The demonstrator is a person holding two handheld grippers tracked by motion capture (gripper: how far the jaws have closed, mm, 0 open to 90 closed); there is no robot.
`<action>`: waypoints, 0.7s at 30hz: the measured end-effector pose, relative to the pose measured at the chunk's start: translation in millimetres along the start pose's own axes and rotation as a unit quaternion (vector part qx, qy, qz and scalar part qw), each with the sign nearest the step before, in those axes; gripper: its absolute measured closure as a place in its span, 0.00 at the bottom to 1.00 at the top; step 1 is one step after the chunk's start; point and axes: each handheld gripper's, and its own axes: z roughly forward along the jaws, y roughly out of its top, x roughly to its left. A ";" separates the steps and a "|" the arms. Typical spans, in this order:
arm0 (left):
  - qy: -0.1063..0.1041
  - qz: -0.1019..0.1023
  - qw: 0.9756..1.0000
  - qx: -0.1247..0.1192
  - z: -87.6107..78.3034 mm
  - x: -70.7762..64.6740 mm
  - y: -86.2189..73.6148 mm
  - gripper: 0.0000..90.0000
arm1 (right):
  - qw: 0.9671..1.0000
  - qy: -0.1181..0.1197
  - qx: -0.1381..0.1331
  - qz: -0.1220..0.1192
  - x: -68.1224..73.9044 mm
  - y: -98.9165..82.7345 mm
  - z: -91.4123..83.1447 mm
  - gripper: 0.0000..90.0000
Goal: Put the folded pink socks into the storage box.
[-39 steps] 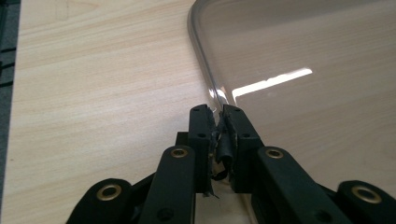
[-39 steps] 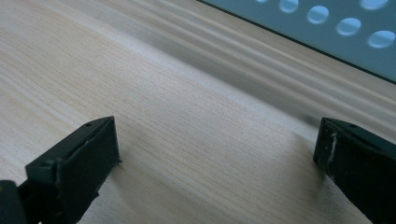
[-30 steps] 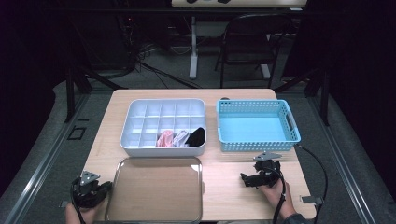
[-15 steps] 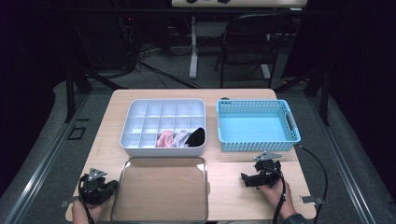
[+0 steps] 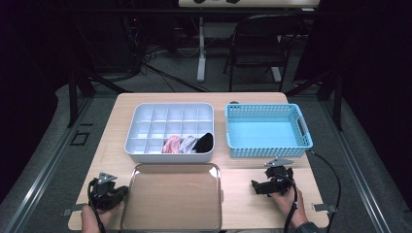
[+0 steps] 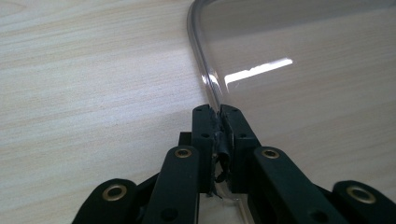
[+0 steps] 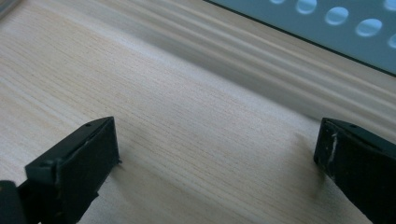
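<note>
Nearest, left gripper (image 5: 118,191) clamped on left rim of clear rectangular plastic lid (image 5: 171,196), lying flat at near table (image 5: 243,204) edge. Right gripper (image 5: 256,186) at rest, spread wide, holding nothing. Farther: white compartmented organiser tray (image 5: 170,124) with rolled socks (image 5: 188,143); right of it, empty blue perforated basket (image 5: 267,130).
</note>
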 end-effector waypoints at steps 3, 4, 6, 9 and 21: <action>-0.002 -0.003 1.000 0.001 0.6 -0.6 0.9 0.94 | 1.000 -0.003 0.014 0.006 -0.5 1.6 -1.3 0.00; -0.006 -0.008 1.000 0.001 0.9 -0.9 0.8 0.94 | 1.000 -0.002 0.021 0.013 -1.0 2.5 -2.3 0.00; -0.005 -0.007 1.000 0.002 1.3 -3.1 1.3 0.94 | 0.999 0.014 0.017 0.024 -2.0 4.0 -7.1 0.00; -0.007 -0.010 1.000 0.003 2.4 -5.8 2.6 0.94 | 0.999 0.021 0.010 0.030 0.2 5.5 -14.2 0.00; -0.023 -0.035 0.999 0.006 9.5 -18.3 9.5 0.95 | 0.995 0.072 0.001 0.070 7.7 5.0 -29.9 0.05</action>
